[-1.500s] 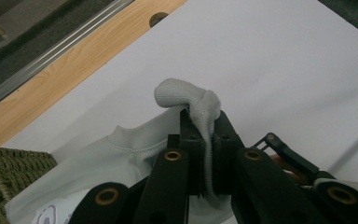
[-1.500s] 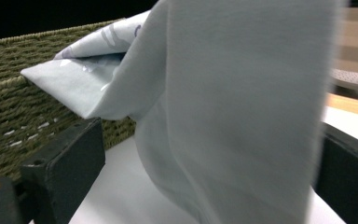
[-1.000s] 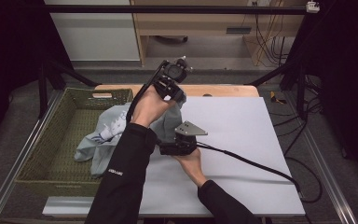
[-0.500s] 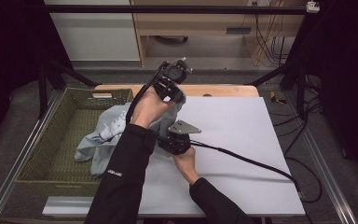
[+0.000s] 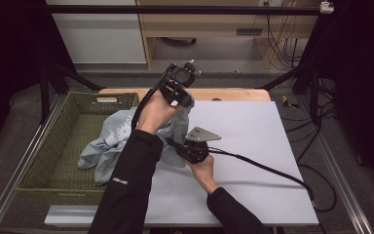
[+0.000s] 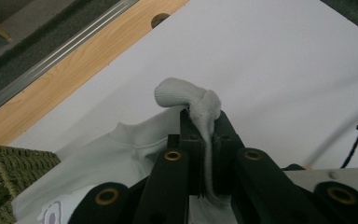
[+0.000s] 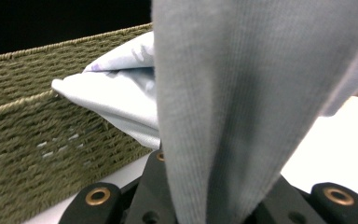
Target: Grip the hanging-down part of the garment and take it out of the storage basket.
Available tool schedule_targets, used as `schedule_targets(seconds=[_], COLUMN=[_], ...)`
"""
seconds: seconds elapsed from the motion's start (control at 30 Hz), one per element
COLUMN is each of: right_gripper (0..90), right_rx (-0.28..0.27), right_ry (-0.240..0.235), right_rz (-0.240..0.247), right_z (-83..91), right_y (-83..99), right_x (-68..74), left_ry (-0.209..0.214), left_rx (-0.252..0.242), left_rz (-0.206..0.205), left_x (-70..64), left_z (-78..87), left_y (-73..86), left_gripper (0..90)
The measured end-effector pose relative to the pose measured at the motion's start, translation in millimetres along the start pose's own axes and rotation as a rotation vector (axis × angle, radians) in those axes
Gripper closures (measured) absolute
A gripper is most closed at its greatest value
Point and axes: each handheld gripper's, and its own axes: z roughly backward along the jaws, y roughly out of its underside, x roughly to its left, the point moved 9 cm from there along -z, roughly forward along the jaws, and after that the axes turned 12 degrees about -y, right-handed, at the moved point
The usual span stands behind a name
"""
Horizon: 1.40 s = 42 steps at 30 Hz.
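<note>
A pale grey-blue shirt point(image 5: 112, 141) with a printed front spills from the green basket point(image 5: 58, 146) onto the white table top point(image 5: 253, 136). My left gripper point(image 5: 186, 101) is raised over the table's back edge, shut on a bunched fold of the shirt point(image 6: 200, 105), which sticks out past the tips point(image 6: 205, 140). Lower down and close by, my right gripper point(image 5: 171, 143) points left at the shirt. The hanging cloth point(image 7: 242, 93) runs down between its jaws and hides them; it appears shut on the shirt.
The woven basket wall point(image 7: 37, 140) stands close to the right gripper, left of the table. A wooden strip point(image 6: 74, 70) edges the table's back. The right gripper's black cable point(image 5: 268, 168) trails across the table to the right.
The right hand swayed slightly left, then back. The left gripper stays raised with the shirt fold in it.
</note>
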Motion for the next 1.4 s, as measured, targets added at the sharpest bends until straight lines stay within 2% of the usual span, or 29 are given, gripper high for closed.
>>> schedule_targets(seconds=[0.13, 0.23, 0.37, 0.4, 0.47, 0.5, 0.77, 0.87, 0.97, 1.0, 1.07, 1.1, 1.17, 1.2, 1.4], right_gripper=[85.5, 85.5, 85.5, 85.5, 85.5, 85.5, 85.6, 85.6, 85.5, 85.5, 85.6, 85.6, 85.5, 85.5, 85.5], right_rx=[-0.009, -0.014, -0.009, -0.003, -0.009, -0.004, -0.008, -0.014, -0.011, -0.01, -0.013, -0.015, -0.018, -0.017, -0.035], right_ry=[-0.013, -0.01, -0.01, -0.007, -0.015, -0.016, -0.016, -0.014, 0.0, 0.009, 0.018, 0.023, 0.027, 0.042, 0.077], right_rz=[0.027, 0.018, 0.052, 0.079, 0.068, 0.096, 0.102, 0.108, 0.111, 0.121, 0.116, 0.127, 0.117, 0.125, 0.133], right_z=[12.8, 23.9, 39.1, 43.1, 49.8, 53.8, 83.2, 93.8, 105.4, 109.4, 117.4, 121.3, 125.0, 133.1, 150.1], right_y=[-3.2, -6.5, -9.7, -10.0, -12.0, -12.7, -20.8, -23.8, -26.7, -27.8, -29.8, -30.8, -31.8, -33.4, -42.6], right_x=[1.7, 3.1, 4.6, 4.3, 7.9, 6.7, 9.4, 9.9, 9.2, 7.5, 5.5, 3.5, 3.1, 0.9, -4.2], left_ry=[-0.004, -0.005, -0.005, -0.005, -0.005, -0.004, -0.006, -0.005, -0.001, 0.001, 0.004, 0.006, 0.008, 0.011, 0.02], left_rx=[-0.003, -0.003, -0.006, -0.005, -0.004, -0.004, 0.002, 0.008, 0.013, 0.008, 0.017, 0.017, 0.014, 0.016, 0.017], left_rz=[0.002, -0.001, 0.003, 0.002, 0.003, 0.002, -0.007, -0.022, -0.038, -0.028, -0.048, -0.048, -0.047, -0.054, -0.058], left_x=[-0.3, -0.9, -1.8, -2.0, -2.2, -2.3, -4.2, -5.9, -8.1, -10.1, -11.3, -12.2, -13.6, -15.0, -19.8], left_z=[0.6, 0.9, 0.5, 0.5, 0.4, 0.3, 0.1, 0.1, -0.6, -1.2, -1.2, -1.5, -1.9, -1.9, -2.9], left_y=[-0.5, -0.9, -1.4, -1.4, -1.6, -1.7, -1.6, -1.5, -1.5, -2.3, -1.9, -2.1, -2.7, -3.0, -3.5], left_gripper=[85.1, 85.1, 85.1, 85.1, 85.1, 85.1, 85.1, 85.1, 85.1, 85.1, 85.1, 85.1, 85.1, 85.1, 85.1])
